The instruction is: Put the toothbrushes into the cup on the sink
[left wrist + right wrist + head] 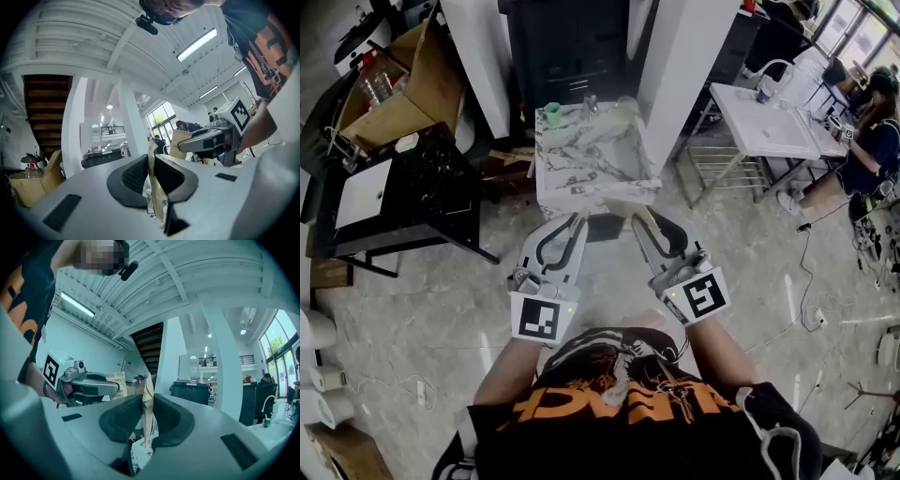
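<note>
Two grippers pinch a brown paper pack in front of the marble sink.

The left gripper (579, 217) and right gripper (639, 223) each have their jaws pressed onto a thin edge of the paper pack (623, 207), held in the air at frame centre. Print on the pack, seen in the right gripper view, reads "TOOTH", then "BR", with the rest cut off. The green cup (551, 114) stands on the far left corner of the marble sink top (591, 164), upper centre, well apart from the pack. A black cabinet (431, 187) is at left and a cardboard box (389, 89) at upper left. A white table (769, 122) with a seated person (872, 150) is at upper right.
</note>
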`<control>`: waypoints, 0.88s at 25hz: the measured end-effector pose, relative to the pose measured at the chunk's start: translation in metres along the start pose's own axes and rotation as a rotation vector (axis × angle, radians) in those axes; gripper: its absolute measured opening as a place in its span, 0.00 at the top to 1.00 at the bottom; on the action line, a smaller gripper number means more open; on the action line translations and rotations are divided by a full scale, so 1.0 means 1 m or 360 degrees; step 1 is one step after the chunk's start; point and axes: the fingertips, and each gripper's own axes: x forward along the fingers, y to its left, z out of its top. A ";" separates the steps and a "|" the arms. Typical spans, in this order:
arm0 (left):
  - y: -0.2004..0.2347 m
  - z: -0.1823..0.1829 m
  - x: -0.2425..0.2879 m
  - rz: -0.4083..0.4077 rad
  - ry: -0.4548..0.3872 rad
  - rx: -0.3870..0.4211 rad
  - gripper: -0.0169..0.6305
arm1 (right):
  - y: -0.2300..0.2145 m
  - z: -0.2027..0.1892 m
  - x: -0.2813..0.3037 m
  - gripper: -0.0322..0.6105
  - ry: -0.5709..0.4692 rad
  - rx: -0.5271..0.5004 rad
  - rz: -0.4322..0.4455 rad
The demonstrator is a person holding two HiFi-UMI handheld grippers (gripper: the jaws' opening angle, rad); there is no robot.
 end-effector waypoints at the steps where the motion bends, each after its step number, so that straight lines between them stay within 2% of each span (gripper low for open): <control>1: 0.002 -0.003 -0.001 -0.0006 0.0000 -0.0004 0.88 | 0.001 -0.003 0.001 0.82 0.0010 0.0004 -0.0010; 8: 0.017 -0.024 0.018 -0.0034 0.0023 -0.0033 0.88 | -0.010 -0.024 0.016 0.82 0.0067 0.0027 -0.0020; 15: 0.040 -0.050 0.080 -0.0049 0.0100 -0.0036 0.88 | -0.073 -0.052 0.061 0.82 0.0053 0.0108 -0.0024; 22: 0.082 -0.069 0.161 0.0029 0.0161 -0.0012 0.88 | -0.142 -0.070 0.124 0.82 0.0002 0.0168 0.0085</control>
